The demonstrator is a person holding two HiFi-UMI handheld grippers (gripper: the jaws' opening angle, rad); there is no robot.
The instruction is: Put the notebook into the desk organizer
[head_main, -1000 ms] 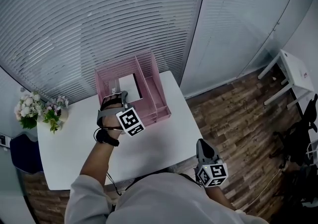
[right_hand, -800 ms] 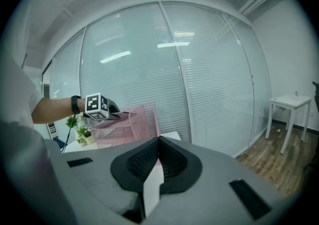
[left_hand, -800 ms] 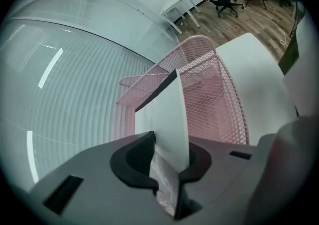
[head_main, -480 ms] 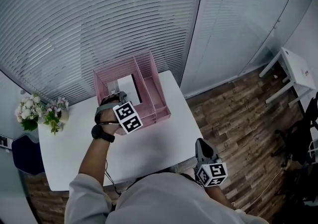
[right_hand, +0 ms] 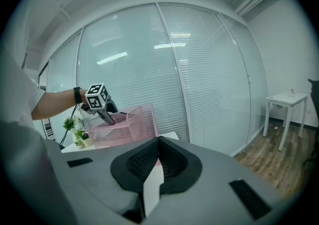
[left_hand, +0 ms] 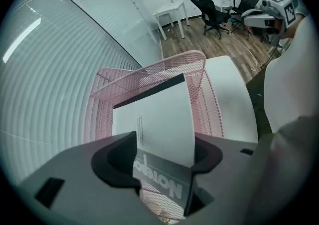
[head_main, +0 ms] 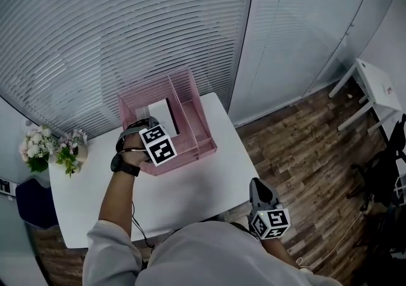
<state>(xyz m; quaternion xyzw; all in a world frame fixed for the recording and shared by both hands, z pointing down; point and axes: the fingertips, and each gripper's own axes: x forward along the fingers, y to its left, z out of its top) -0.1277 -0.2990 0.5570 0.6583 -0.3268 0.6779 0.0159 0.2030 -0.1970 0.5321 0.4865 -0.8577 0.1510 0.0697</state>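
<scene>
The pink wire desk organizer [head_main: 193,136] stands at the back of the white table [head_main: 190,183]. A white notebook [head_main: 166,113] with a dark spine band stands upright in its rear left compartment. My left gripper [head_main: 147,127] hovers over that compartment's near edge. In the left gripper view the notebook [left_hand: 159,114] rises between the jaws of the left gripper [left_hand: 164,155], which are opening and no longer press on it; the organizer's rim [left_hand: 149,72] curves behind. My right gripper [head_main: 260,191] hangs off the table's front right edge, its jaws [right_hand: 159,155] shut with nothing held.
A vase of flowers [head_main: 54,148] sits at the table's left end. A glass wall with blinds runs behind the table. A small white side table [head_main: 377,88] and black office chairs [left_hand: 214,9] stand on the wood floor to the right.
My left gripper has shifted slightly left and back over the organizer. Its jaws have let go of the notebook, which now sits lower in the compartment. The right gripper has stayed put.
</scene>
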